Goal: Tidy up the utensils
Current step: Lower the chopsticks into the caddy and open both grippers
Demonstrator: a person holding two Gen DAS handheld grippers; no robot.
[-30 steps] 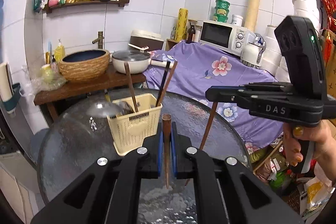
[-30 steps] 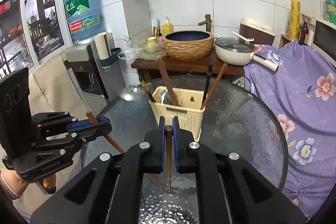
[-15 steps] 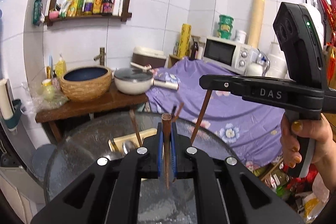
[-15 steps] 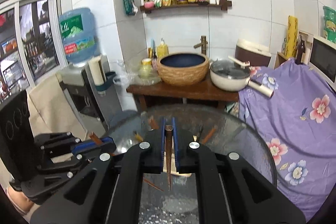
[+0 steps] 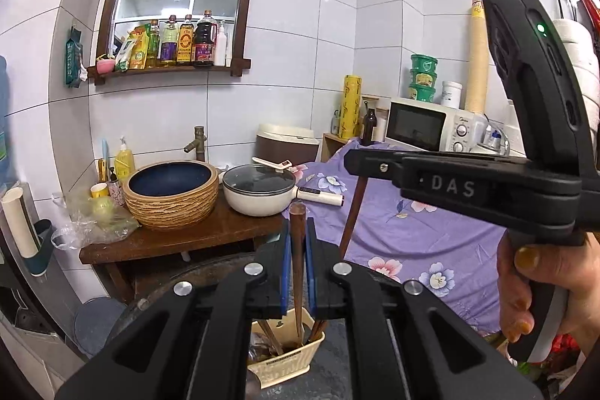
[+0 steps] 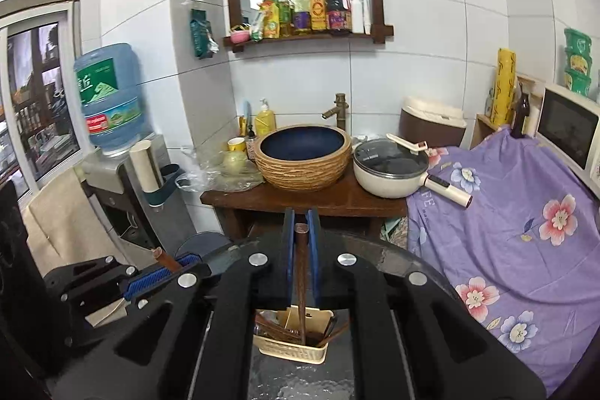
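My left gripper [image 5: 297, 235] is shut on a brown chopstick [image 5: 297, 250] held upright, its lower end over the cream utensil basket [image 5: 285, 360] on the glass table. My right gripper [image 6: 301, 231] is shut on another brown chopstick [image 6: 301, 272], also upright over the same basket [image 6: 292, 349], which holds several brown utensils. In the left wrist view the right gripper [image 5: 354, 162] shows at right with its chopstick [image 5: 352, 212] hanging down. In the right wrist view the left gripper [image 6: 176, 263] shows at lower left with its chopstick [image 6: 163, 255].
A round glass table [image 6: 397, 257] carries the basket. Behind it a wooden stand [image 6: 300, 201] bears a woven basin [image 6: 303, 156] and a lidded white pan [image 6: 390, 171]. A purple flowered cloth [image 6: 525, 231] covers furniture at right. A water dispenser [image 6: 108, 100] stands at left.
Both grippers have risen and tilted down over the basket, each still holding its chopstick. The basket now lies directly below the fingers, where it stood ahead on the table.
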